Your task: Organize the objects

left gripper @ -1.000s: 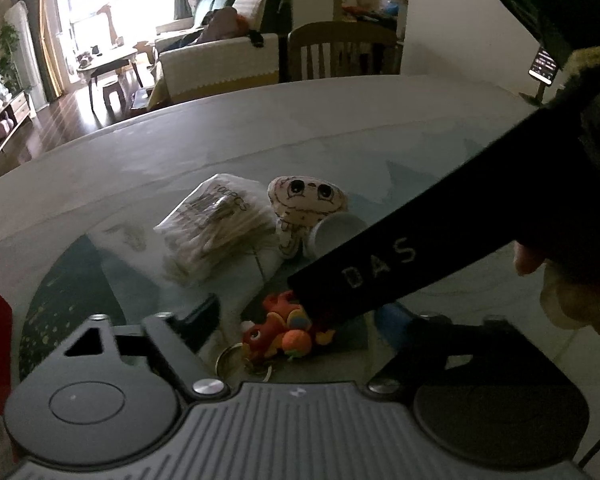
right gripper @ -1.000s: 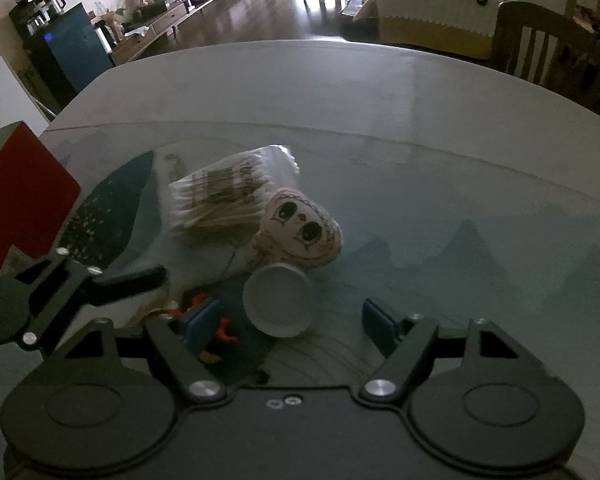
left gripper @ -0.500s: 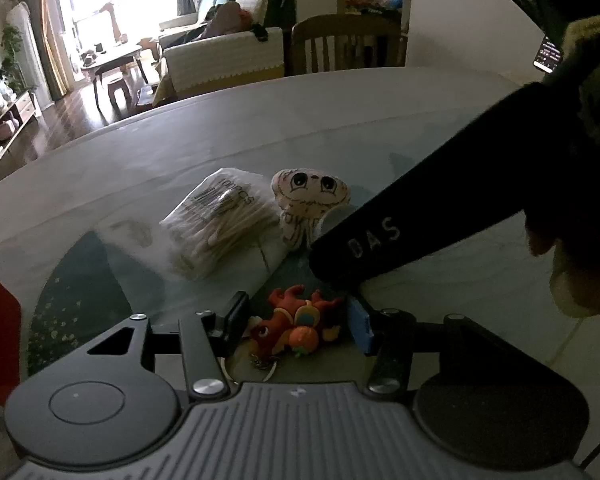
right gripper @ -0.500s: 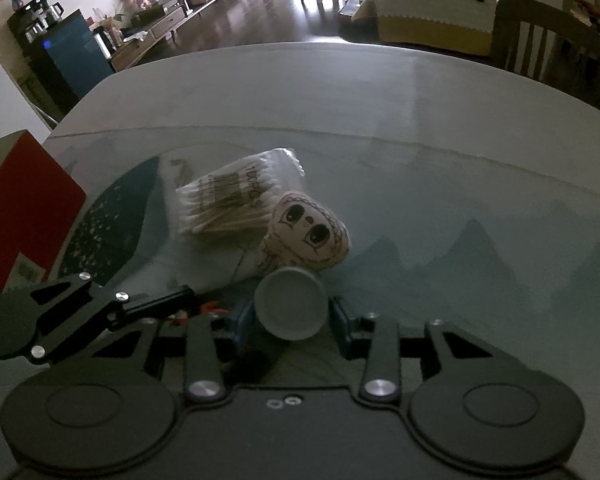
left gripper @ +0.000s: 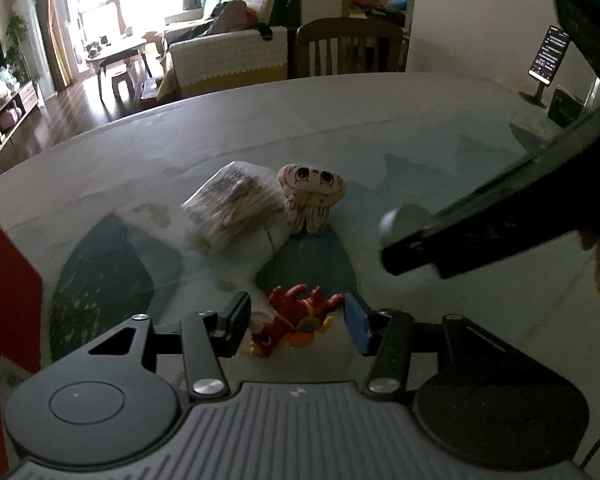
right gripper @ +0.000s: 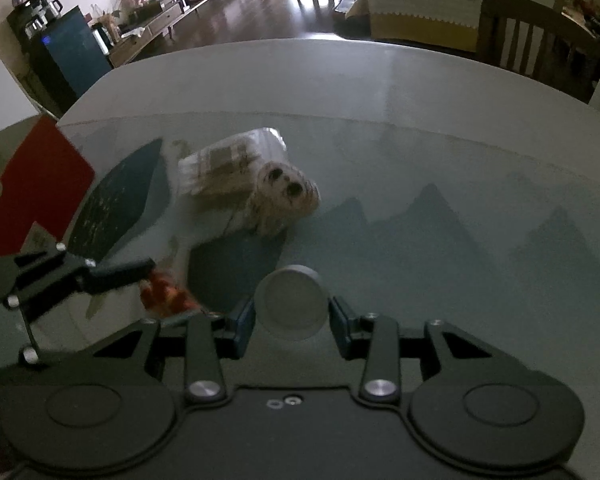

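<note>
Your right gripper (right gripper: 292,316) clamps the round white container (right gripper: 290,302); your left gripper (left gripper: 296,326), jaws parted around the red figurine (left gripper: 294,322), may nudge it off-centre.

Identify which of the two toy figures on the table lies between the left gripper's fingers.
The red-and-orange toy figure, lying flat between the open left gripper fingers. The beige big-eyed plush figure stands farther off, beside the bag of cotton swabs.
</note>
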A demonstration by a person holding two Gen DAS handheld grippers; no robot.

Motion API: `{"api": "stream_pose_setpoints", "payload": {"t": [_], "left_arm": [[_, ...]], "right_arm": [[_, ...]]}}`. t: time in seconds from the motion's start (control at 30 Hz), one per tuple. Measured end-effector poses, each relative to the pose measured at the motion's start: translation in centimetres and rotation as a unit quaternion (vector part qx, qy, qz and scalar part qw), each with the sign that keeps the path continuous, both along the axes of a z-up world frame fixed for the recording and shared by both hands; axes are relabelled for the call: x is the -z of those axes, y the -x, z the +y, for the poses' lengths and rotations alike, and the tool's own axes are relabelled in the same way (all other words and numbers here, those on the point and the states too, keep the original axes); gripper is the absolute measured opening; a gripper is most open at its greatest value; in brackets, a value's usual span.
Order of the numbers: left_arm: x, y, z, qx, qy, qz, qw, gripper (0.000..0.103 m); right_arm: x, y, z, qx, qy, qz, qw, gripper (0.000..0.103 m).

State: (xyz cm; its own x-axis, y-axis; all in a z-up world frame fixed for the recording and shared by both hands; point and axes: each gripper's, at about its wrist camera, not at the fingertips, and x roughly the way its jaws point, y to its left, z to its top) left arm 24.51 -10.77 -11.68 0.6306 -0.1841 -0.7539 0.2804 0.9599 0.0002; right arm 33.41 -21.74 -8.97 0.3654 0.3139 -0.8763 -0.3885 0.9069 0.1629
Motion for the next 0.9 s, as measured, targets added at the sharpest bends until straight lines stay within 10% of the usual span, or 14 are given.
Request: {"api": "stream_pose_setpoints", "payload": {"t": [0.9], "left_arm": [[-7.0, 8.2, 6.1, -0.024, 0.063, -0.004, 0.9977, 0.049]], "right_arm": [[-7.5, 10.6, 4.3, -0.076, 0.004, -0.032, 0.997, 0.040]]}}
